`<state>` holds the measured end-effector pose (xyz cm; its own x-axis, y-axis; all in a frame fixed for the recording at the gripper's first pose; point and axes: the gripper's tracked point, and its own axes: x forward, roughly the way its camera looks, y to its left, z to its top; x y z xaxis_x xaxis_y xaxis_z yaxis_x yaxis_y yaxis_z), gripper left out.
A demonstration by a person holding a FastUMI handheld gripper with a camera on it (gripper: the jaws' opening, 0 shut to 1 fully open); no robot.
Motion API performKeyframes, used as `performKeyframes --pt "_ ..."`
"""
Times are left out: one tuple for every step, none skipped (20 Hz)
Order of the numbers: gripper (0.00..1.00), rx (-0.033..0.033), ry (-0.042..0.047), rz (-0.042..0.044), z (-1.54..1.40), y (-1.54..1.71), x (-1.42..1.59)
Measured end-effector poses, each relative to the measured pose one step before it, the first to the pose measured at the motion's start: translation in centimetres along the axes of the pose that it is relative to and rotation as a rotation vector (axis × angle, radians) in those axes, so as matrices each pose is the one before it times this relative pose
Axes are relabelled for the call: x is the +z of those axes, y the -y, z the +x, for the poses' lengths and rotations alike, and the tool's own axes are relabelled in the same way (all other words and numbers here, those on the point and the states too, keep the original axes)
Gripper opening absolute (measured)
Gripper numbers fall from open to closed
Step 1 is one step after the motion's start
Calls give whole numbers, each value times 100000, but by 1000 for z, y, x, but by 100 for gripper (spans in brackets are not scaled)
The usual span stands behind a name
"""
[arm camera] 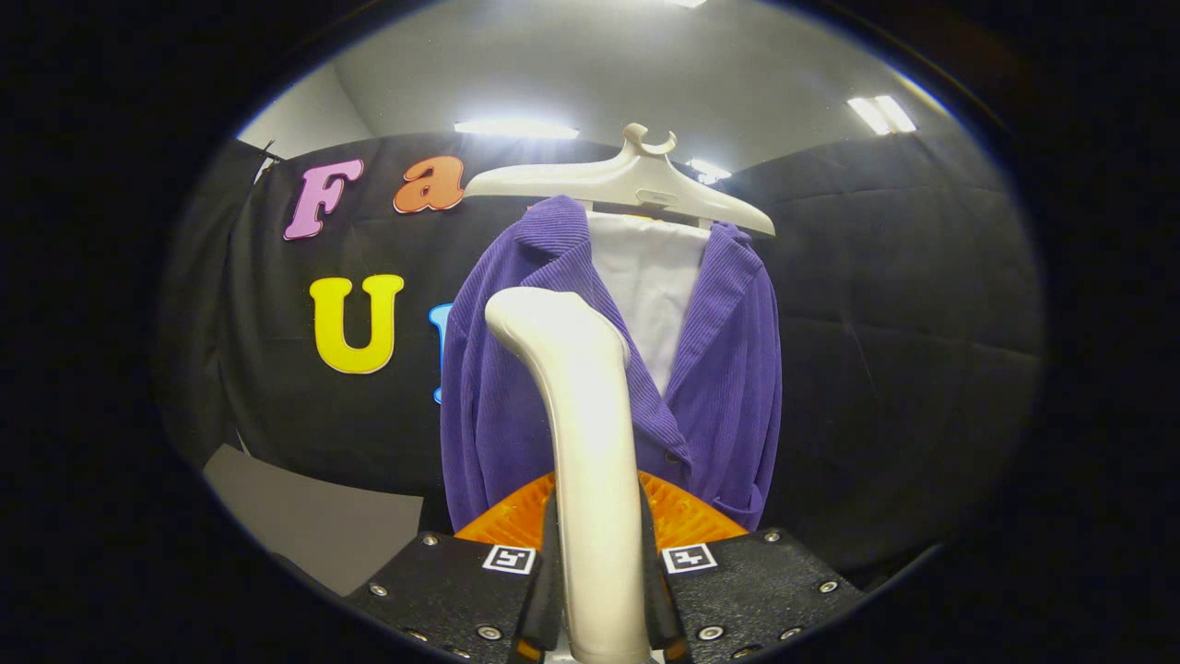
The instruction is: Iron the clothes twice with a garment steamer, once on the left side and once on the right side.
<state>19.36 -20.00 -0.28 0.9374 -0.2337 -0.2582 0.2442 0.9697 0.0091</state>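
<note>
Steamer held in front of the jacket.
The gripper [599, 590] jaws are clenched on the white steamer [581, 415] handle; the purple jacket [719, 387] hangs just beyond it on a hanger [636, 180].

on tongs [599, 590], facing hung jacket [719, 387], close

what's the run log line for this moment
fingers: shut on steamer | jacket: hanging on hanger, beyond steamer | contact: cannot tell

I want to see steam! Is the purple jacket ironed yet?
Done: the hand-held gripper is shut on the steamer. In hand: its head is raised before the purple jacket on the hanger. Whether either side is ironed can't be told, and no steam shows.
</note>
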Motion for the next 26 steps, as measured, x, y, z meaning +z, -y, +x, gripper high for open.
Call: performKeyframes --pt "36 -645 -889 -754 290 -74 -518" --pt "36 -301 -1050 -969 226 -113 -537" --pt "35 -243 -1001 -906 216 -101 -665" --pt "36 -276 -1150 -744 186 -17 -651" --pt "35 -466 -1147 -64 168 -27 -595" --pt "35 -439 -1085 292 108 58 -600" --pt "36 -165 -1088 467 102 2 -816" --pt "35 183 -1101 595 -1 -38 -674" --pt "35 496 -1420 386 60 -74 -848" --pt "35 428 -1755 -59 147 -136 -806" --pt "35 142 -2157 -645 166 -182 -1010" --pt "35 -48 -2396 -1039 154 -133 -1053" --pt "35 -228 -2055 -991 275 -55 -972" --pt "35 -115 -1198 -202 -3 -93 -631" --pt "36 259 -1443 175 -27 -193 -743" --pt "36 306 -1163 100 81 -73 -510" --pt "36 124 -981 142 108 -39 -685" --pt "36 4 -545 358 36 -12 -597" --pt "36 30 -666 343 84 -2 -450" --pt "35 -112 -1158 327 162 40 -648" --pt "35 -331 -1314 -15 199 -9 -750" --pt "36 -352 -1330 -231 196 -37 -607" --pt "35 -335 -1265 -232 199 6 -827" --pt "36 -208 -1265 18 190 30 -683" --pt "36 -287 -983 616 368 5 -493" --pt "36 -158 -781 753 240 3 -443"
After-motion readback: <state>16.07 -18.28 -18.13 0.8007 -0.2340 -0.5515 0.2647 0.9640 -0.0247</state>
